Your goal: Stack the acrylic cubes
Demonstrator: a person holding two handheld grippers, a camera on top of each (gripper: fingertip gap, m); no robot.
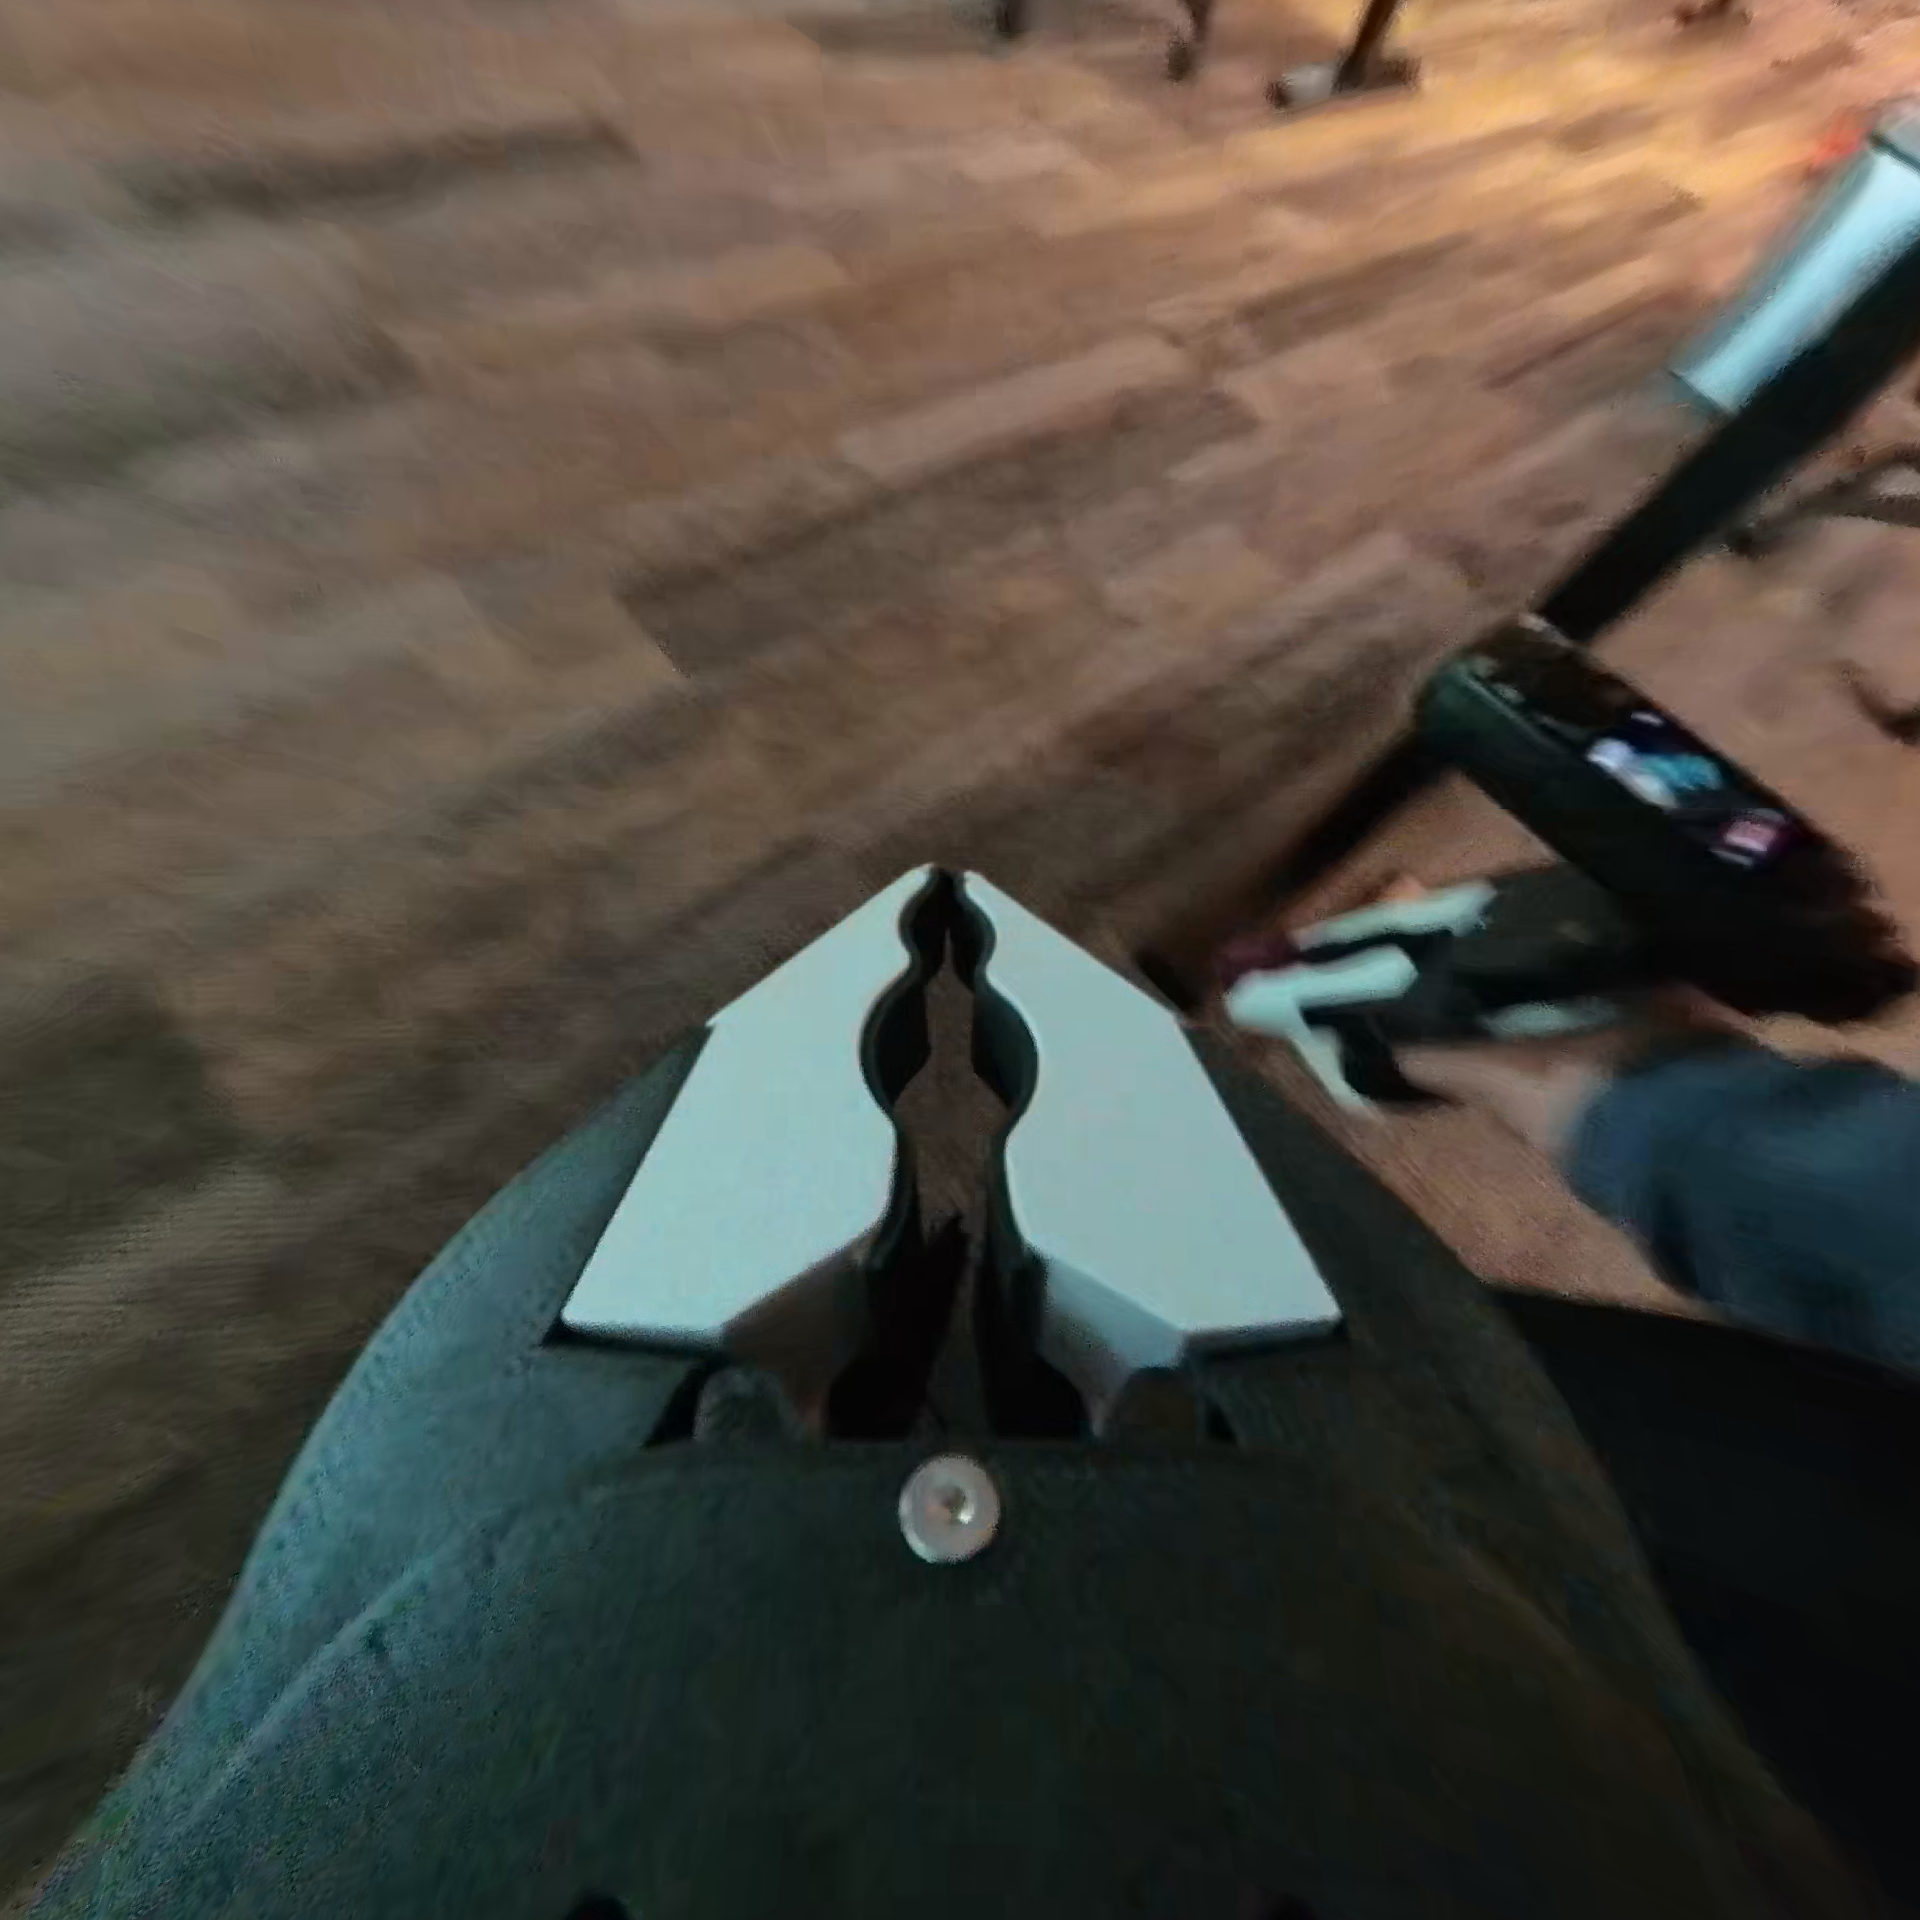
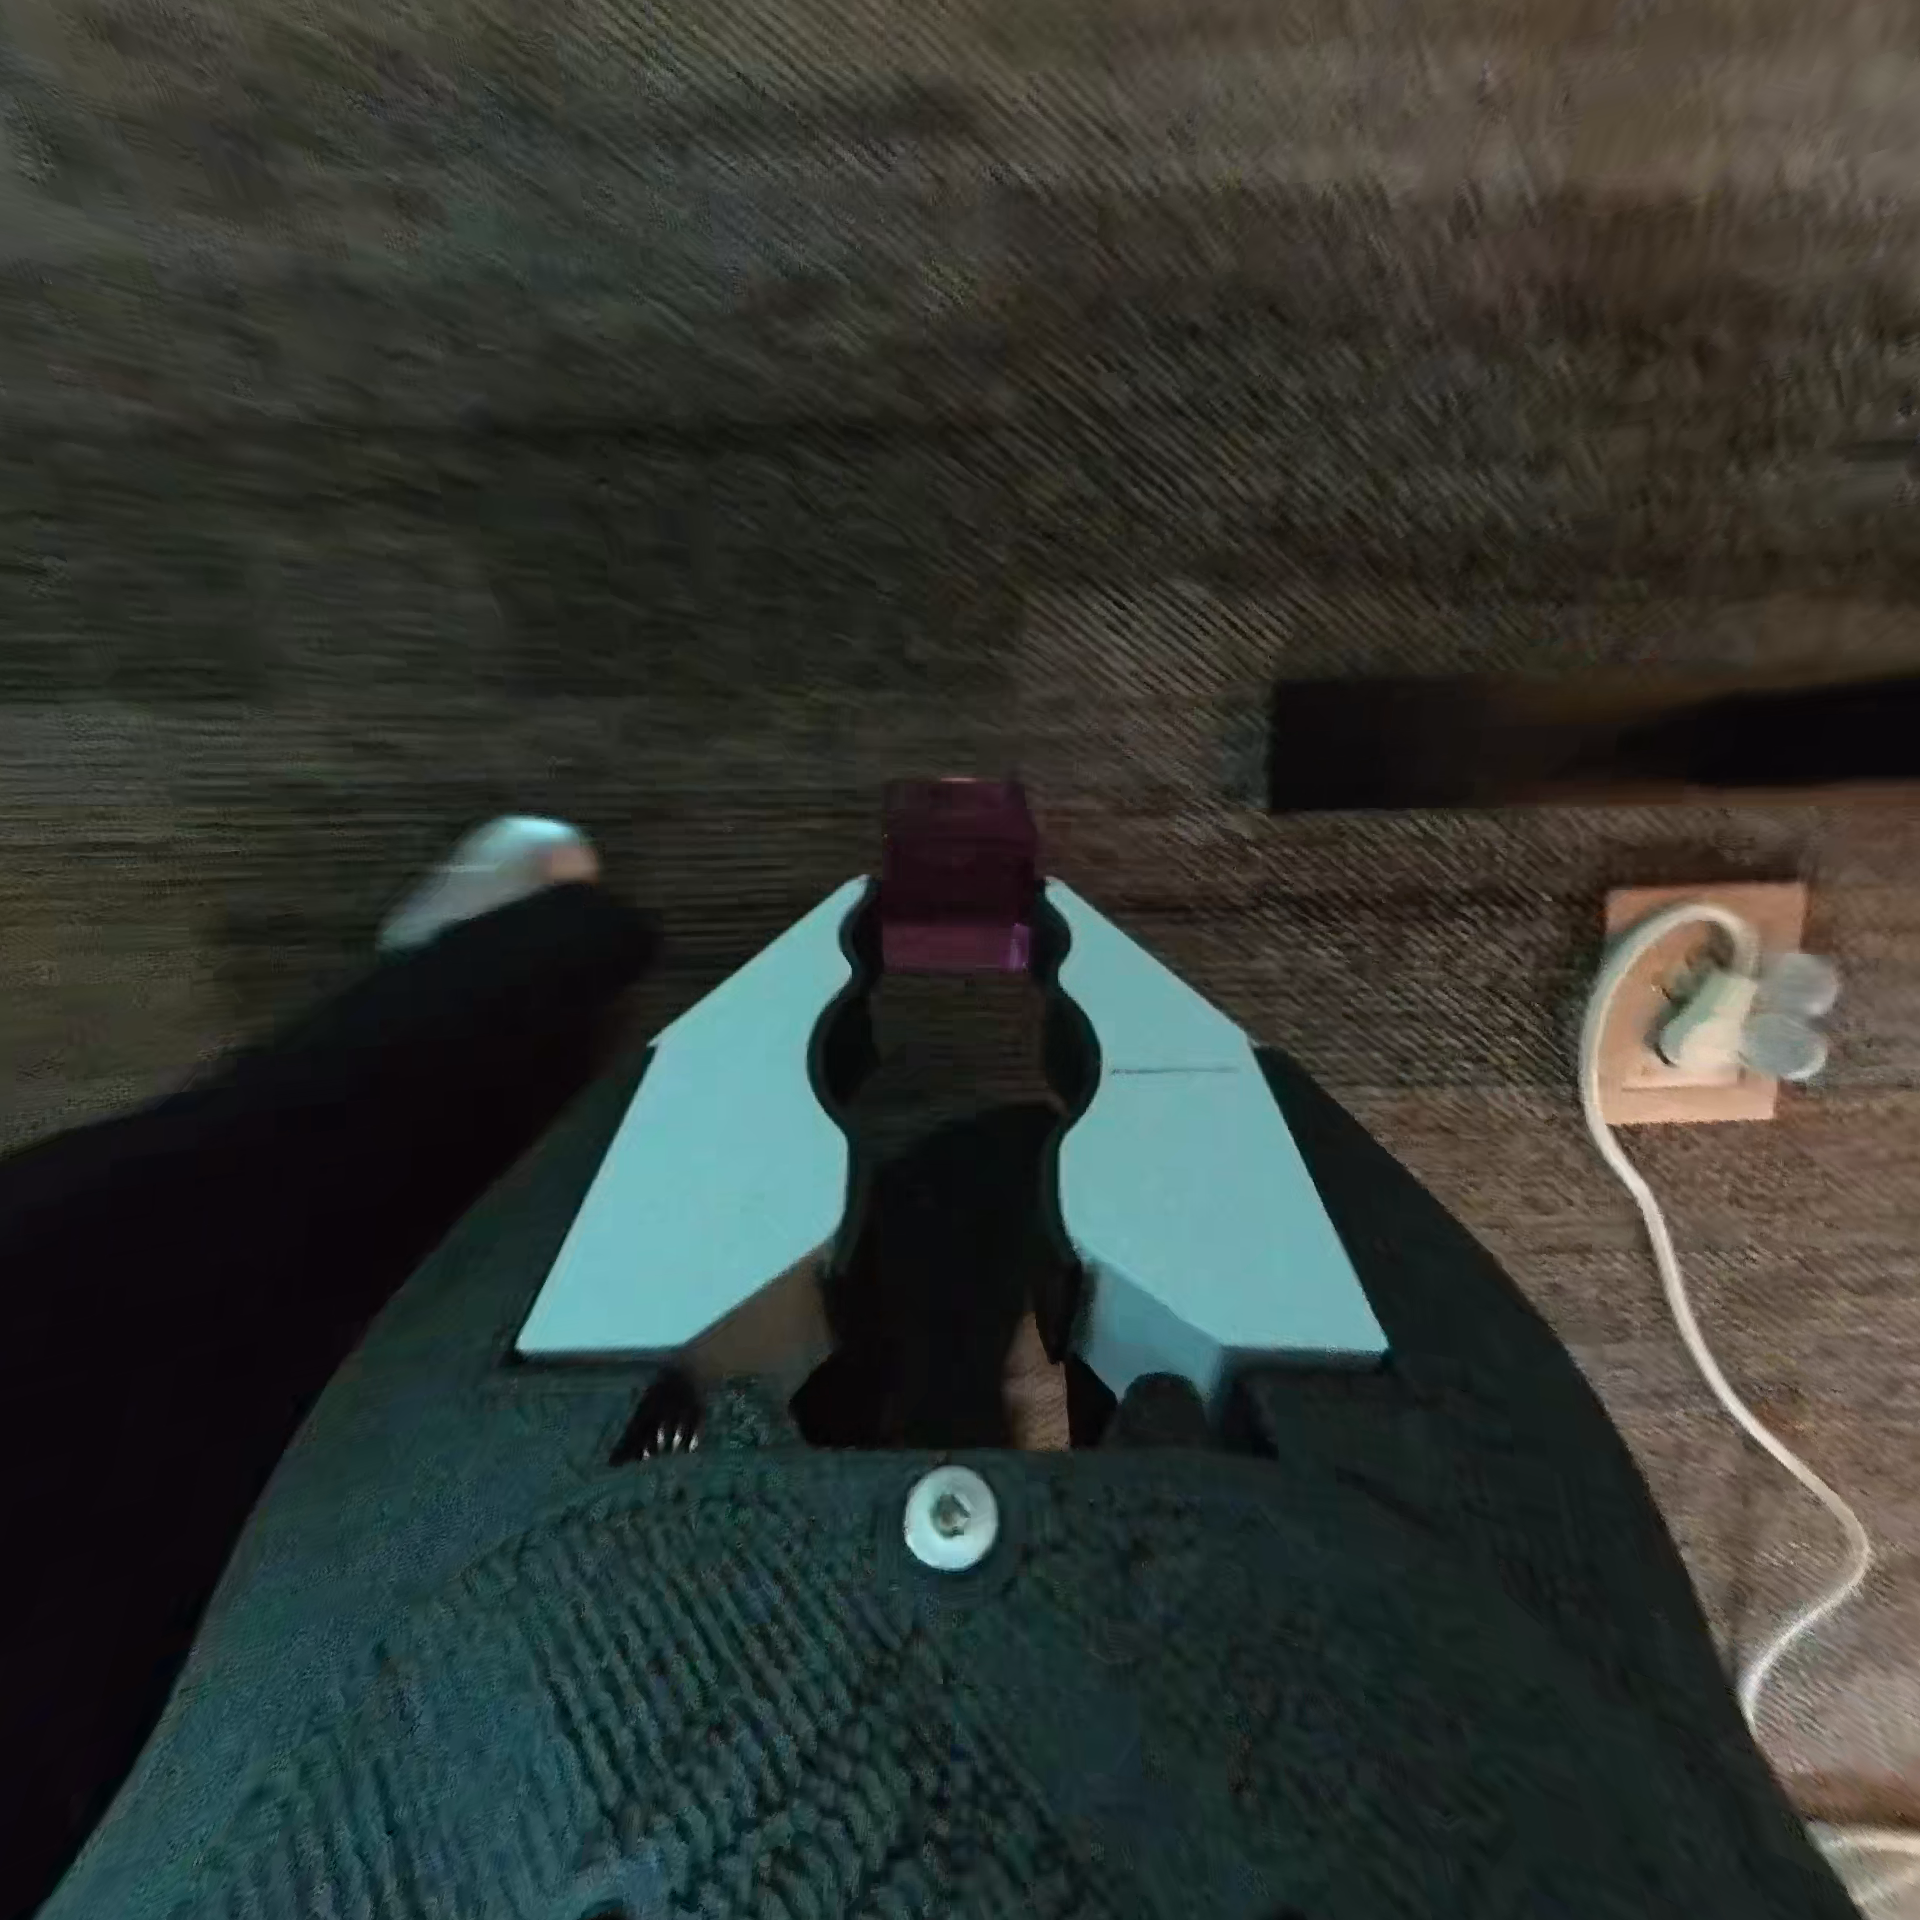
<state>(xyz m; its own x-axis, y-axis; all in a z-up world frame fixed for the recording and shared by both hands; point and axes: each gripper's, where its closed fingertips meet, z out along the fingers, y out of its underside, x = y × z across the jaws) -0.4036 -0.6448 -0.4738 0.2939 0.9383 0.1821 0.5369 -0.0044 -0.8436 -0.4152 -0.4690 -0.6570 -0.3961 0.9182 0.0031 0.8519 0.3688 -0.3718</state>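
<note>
In the right wrist view my right gripper (image 2: 956, 896) is shut on a small dark purple block (image 2: 956, 857). Both pale fingertips press its sides, and the block sticks out past them above the brown carpet floor (image 2: 935, 416). In the left wrist view my left gripper (image 1: 948, 881) is shut with its tips together and nothing between them, held above the same blurred floor. The right gripper also shows far right in the left wrist view (image 1: 1351, 977), blurred, with a dark sleeve (image 1: 1745, 1195) behind it.
A black pole with a pale upper part (image 1: 1766, 436) and a black device (image 1: 1621, 769) stand right of the left gripper. A floor socket plate (image 2: 1704, 1091) with a white cable (image 2: 1662, 1247), a dark slot (image 2: 1558, 743), and a black trouser leg with a pale shoe (image 2: 488, 862) show in the right wrist view.
</note>
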